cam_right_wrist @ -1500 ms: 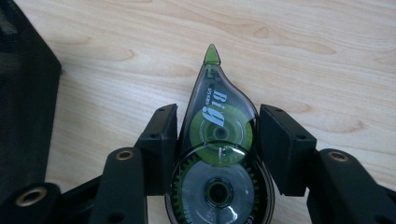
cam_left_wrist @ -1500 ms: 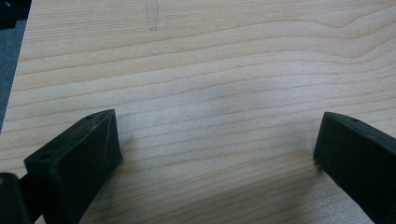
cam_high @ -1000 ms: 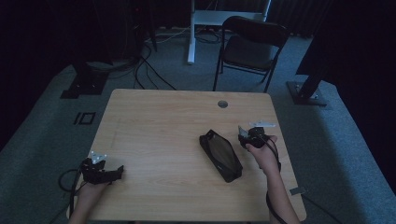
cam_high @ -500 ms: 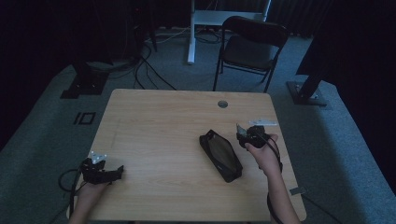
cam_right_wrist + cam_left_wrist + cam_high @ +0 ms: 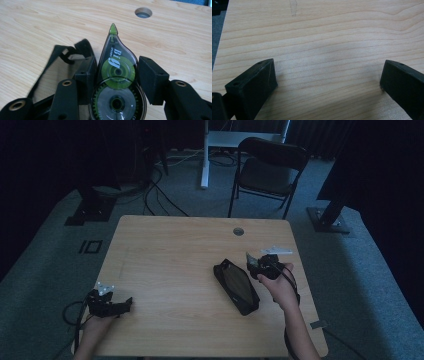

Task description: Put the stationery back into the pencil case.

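Wood-grain table takes up the middle of the high view, pale and bare over most of its top, with a round cable hole near its far edge that also appears in the right gripper view. On the right half of the table lies a black mesh pencil case, set at a slant with its mouth open; in the right gripper view its dark edge sits just left of the jaws. Just right of the case, the right gripper is held off the tabletop in the person's right hand. Its jaws press on either side of a correction tape dispenser, a clear teardrop shell with green reels inside and a green tip pointing away toward the hole. At the near left corner the left gripper rests low over the table, its jaws spread wide with only bare wood between them.
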The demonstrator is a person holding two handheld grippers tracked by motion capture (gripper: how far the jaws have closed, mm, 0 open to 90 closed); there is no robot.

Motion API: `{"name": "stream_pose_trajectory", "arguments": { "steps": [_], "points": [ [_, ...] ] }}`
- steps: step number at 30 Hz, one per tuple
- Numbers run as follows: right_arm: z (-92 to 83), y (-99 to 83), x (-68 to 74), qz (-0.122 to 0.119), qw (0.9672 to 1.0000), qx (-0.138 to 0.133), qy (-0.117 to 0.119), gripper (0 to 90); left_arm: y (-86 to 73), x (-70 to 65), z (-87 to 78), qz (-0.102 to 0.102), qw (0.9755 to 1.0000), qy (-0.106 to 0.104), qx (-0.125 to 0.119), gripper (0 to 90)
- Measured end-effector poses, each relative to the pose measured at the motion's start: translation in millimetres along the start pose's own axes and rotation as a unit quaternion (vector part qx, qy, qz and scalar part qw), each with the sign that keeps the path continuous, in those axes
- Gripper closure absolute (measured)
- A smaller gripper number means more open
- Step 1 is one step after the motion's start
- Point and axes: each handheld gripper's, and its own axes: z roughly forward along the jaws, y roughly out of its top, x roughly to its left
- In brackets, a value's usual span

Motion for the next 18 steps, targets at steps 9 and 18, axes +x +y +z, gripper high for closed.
{"name": "stream_pose_trajectory", "arguments": {
  "steps": [9, 18],
  "points": [
    [-4.6, 3.8, 20.1, -0.022, 0.9996, 0.004, 0.016, 48.9, 0.0, 0.0, 0.1, 0.000, 1.0000, 0.000, 0.000, 0.7],
    [-2.6, 8.4, 35.3, -0.039, 0.9987, 0.014, 0.028, 48.9, 0.0, 0.0, 0.1, 0.000, 1.0000, 0.000, 0.000, 0.7]
  ]
}}
